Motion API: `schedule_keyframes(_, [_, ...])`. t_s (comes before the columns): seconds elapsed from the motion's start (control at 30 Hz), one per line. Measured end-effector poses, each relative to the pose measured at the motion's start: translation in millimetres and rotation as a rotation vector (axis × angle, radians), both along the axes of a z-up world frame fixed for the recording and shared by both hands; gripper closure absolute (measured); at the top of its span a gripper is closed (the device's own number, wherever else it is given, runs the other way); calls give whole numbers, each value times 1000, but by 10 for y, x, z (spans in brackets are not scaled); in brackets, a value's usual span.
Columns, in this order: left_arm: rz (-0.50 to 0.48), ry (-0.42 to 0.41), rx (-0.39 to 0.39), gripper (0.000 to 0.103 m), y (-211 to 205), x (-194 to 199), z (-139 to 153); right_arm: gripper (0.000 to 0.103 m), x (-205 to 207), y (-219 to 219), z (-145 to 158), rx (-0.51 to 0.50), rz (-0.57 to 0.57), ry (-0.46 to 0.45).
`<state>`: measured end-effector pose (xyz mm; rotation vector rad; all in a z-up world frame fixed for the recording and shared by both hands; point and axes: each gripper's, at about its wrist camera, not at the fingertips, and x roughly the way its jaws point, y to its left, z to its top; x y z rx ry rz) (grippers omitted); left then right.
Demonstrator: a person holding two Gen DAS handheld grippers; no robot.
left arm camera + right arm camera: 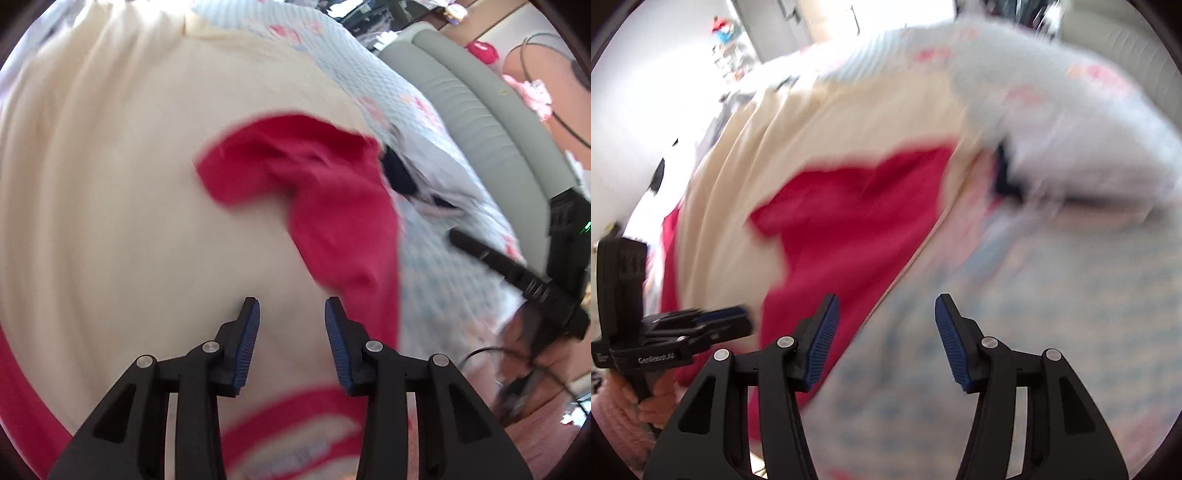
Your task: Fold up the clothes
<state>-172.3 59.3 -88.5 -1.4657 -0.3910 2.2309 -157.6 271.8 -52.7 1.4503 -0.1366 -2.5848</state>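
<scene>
Left claw (292, 308) hangs open and empty just above the cream shirt (110, 177), jaws apart, red collar band (295, 435) below it and the shirt's red sleeve (325, 206) folded in over the cream body just ahead. Right claw (886, 306) is open too, holding nothing, over the shirt's right edge where the sleeve meets the quilted bedspread (1052, 314). Shirt lies spread on the bed, a white pillow (1071, 122) beyond it; both views motion-blurred.
</scene>
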Motion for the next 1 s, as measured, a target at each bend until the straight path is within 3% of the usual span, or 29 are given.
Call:
schedule_keyframes(0.1, [9, 19, -32, 64, -89, -170, 88, 48, -402, 182, 154, 22, -36, 41])
schedule_keyframes(0.2, [-3, 17, -41, 64, -45, -340, 20, 48, -919, 212, 122, 51, -35, 40])
schedule_keyframes(0.37, [-35, 17, -68, 62, 121, -584, -111, 50, -1635, -23, -375, 31, 17, -107])
schedule_keyframes(0.43, [-42, 32, -101, 62, 220, -684, -125, 53, -1728, -126, -591, 131, 25, -143])
schedule_keyframes(0.5, [-4, 80, -121, 62, 166, -736, -25, 56, -1734, -120, -666, 235, 1, -120])
schedule_keyframes(0.63, [87, 171, -158, 62, -2, -781, 195, 61, -1641, 168, -413, 316, -189, -12])
schedule_keyframes(0.7, [96, 171, -103, 56, -110, -777, 248, 60, -1563, 188, -213, 346, -223, 58])
schedule_keyframes(0.77, [94, 142, -63, 53, -192, -784, 235, 55, -1511, 125, -79, 230, -141, 84])
schedule_keyframes(0.8, [94, 136, -71, 53, -198, -785, 208, 48, -1501, 57, -74, 184, -72, 59])
schedule_keyframes(0.83, [94, 125, -103, 53, -197, -787, 171, 48, -1492, -13, -69, 140, -2, 33])
schedule_keyframes(0.93, [102, 105, -170, 53, -157, -827, 106, 49, -1551, -418, -327, 184, 217, -83])
schedule_keyframes(1.0, [116, 101, -135, 53, -203, -826, 112, 49, -1610, -602, -558, 230, 277, -148])
